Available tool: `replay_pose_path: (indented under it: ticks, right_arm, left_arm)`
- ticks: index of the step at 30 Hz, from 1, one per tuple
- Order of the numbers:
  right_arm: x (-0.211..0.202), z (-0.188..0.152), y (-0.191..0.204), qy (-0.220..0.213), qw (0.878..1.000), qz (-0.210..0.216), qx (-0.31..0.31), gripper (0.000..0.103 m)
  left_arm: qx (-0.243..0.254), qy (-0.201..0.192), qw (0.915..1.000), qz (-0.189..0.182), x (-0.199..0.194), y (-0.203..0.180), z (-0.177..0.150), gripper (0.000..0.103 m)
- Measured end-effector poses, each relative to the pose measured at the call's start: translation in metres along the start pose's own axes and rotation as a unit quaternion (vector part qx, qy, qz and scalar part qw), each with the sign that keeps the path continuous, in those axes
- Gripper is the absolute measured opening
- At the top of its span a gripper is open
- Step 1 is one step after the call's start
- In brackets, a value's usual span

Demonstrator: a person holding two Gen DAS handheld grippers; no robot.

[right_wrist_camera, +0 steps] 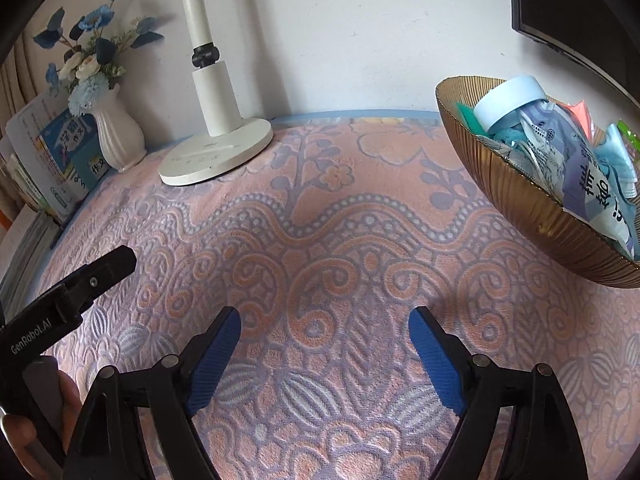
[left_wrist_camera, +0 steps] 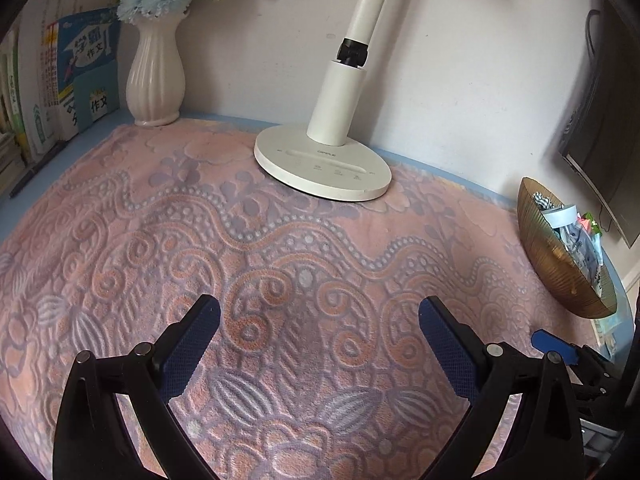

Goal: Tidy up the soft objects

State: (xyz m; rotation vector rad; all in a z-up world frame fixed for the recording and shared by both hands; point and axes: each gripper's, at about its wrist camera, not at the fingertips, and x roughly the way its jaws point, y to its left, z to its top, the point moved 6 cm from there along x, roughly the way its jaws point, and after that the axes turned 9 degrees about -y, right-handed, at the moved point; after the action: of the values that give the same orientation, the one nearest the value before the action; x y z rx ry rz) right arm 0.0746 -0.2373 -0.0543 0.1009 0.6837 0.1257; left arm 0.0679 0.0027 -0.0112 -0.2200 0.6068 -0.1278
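Above blanket point(left_wrist_camera: 280, 260) — both hand-held grippers agape; bowl point(right_wrist_camera: 540, 216) at right edge.

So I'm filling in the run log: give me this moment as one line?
left gripper: open, empty | right gripper: open, empty | both over blanket | bowl: full, right

Gold ribbed bowl point(right_wrist_camera: 532, 216) at the right of the pink patterned blanket point(right_wrist_camera: 320, 240), near the wall. It holds a heap of soft items point(right_wrist_camera: 580, 176): crumpled pale blue and lavender printed packets, teal and orange scraps, and a white-capped clear jar point(right_wrist_camera: 508, 106) lying on its side on top.
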Motion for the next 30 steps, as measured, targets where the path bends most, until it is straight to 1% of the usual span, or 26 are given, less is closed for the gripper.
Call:
replay_pose_path:
  ticks: [7, 30]
  right_arm:
    - [0.001, -0.002, 0.001, 0.001, 1.000, -0.006, -0.005, 0.086]
    - [0.001, 0.000, 0.000, -0.003, 1.000, -0.006, -0.009, 0.086]
  left_arm:
    - [0.018, 0.004, 0.9998, 0.011, 0.002, -0.004, -0.003, 0.100]
    - [-0.004, 0.031, 0.9993, 0.019, 0.012, 0.006, -0.009, 0.100]
